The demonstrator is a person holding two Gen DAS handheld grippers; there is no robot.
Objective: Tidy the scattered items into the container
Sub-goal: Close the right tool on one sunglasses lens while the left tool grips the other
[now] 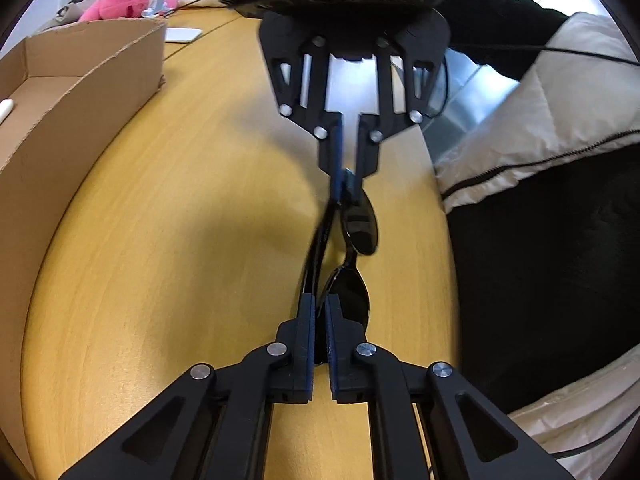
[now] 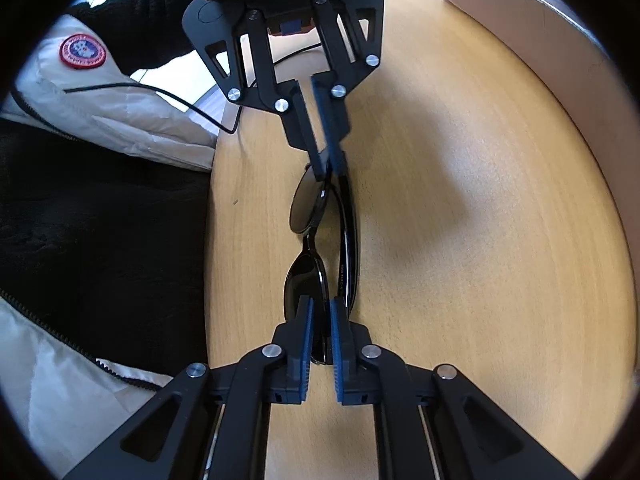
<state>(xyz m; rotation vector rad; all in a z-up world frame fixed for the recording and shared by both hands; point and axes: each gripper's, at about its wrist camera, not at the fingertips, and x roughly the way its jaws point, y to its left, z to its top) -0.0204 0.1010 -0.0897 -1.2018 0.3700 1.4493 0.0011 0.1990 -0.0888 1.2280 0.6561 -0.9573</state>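
Sunglasses (image 1: 352,248) folded, on the wooden table (image 1: 160,240) near its edge, pinched at both ends: left gripper (image 1: 319,312) clamped on one end, right gripper (image 2: 320,312) clamped on the other. Cardboard box (image 1: 80,92) sits well apart across the table. Lift best done level, both hands rising together, no twisting or pulling apart; thin frame could slip between pads.

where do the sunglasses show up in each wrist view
Left wrist view: sunglasses run up the centre, from the left gripper below to the right gripper above.
Right wrist view: sunglasses again central, right gripper below, left gripper above.
Shared landmark: the cardboard box.
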